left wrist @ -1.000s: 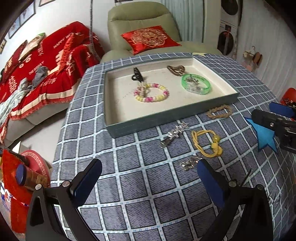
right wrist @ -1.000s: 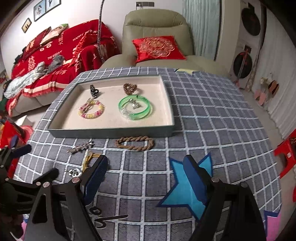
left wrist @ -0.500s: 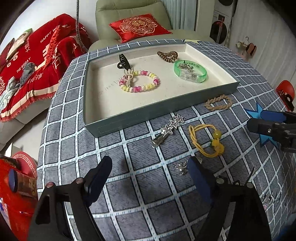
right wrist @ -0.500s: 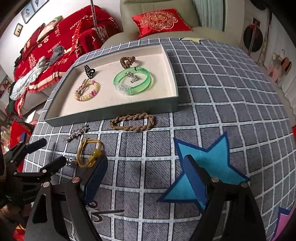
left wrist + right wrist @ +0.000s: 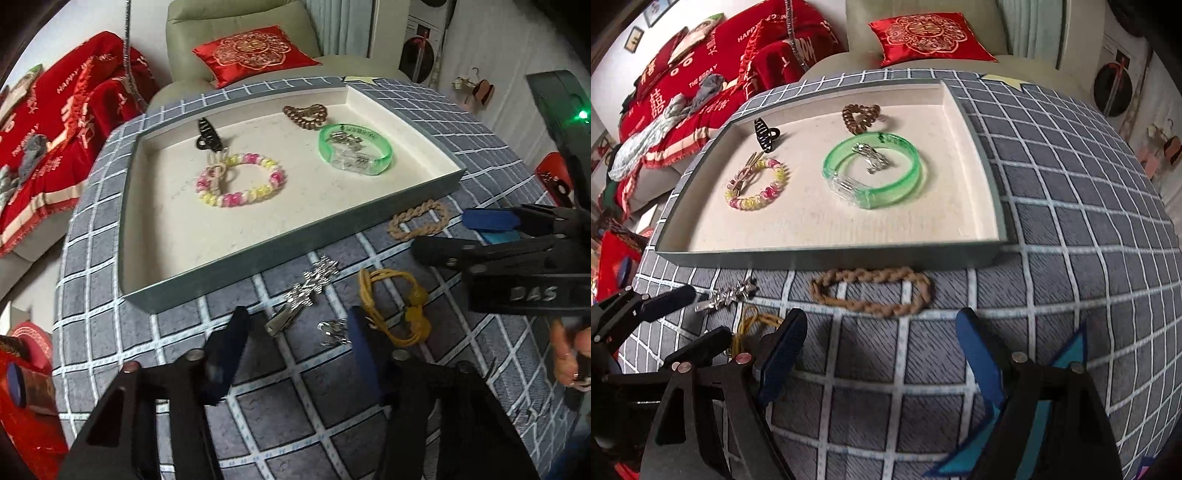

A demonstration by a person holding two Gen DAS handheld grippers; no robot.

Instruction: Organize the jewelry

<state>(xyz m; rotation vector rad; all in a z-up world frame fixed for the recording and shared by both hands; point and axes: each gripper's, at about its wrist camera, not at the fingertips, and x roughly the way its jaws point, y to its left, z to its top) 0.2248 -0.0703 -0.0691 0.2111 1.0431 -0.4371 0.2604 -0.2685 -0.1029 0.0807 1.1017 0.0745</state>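
Silver clip point(image 5: 306, 291) on bench point(image 5: 332, 398) just outside tray point(image 5: 295, 254), between left tongs point(image 5: 295, 332); jaws just been closing, not yet touching, so open. Small silver bit point(image 5: 332, 334) beside right pad; yellow cord point(image 5: 397, 306) just past it. Prob. best: lower square over clip, keep cord and bit out of the pinch, close on narrow middle. Tray holds bead bracelet point(image 5: 242, 181), black claw point(image 5: 207, 134), brown coil point(image 5: 306, 113), green bangle point(image 5: 354, 155) w/ clear clips inside.

Right view: right tongs point(image 5: 882, 354) open, nothing between, just short of braid point(image 5: 871, 291), which lies on bench beside tray wall point(image 5: 827, 256). Straddle braid across its narrow width. Same tray contents; front part bare.
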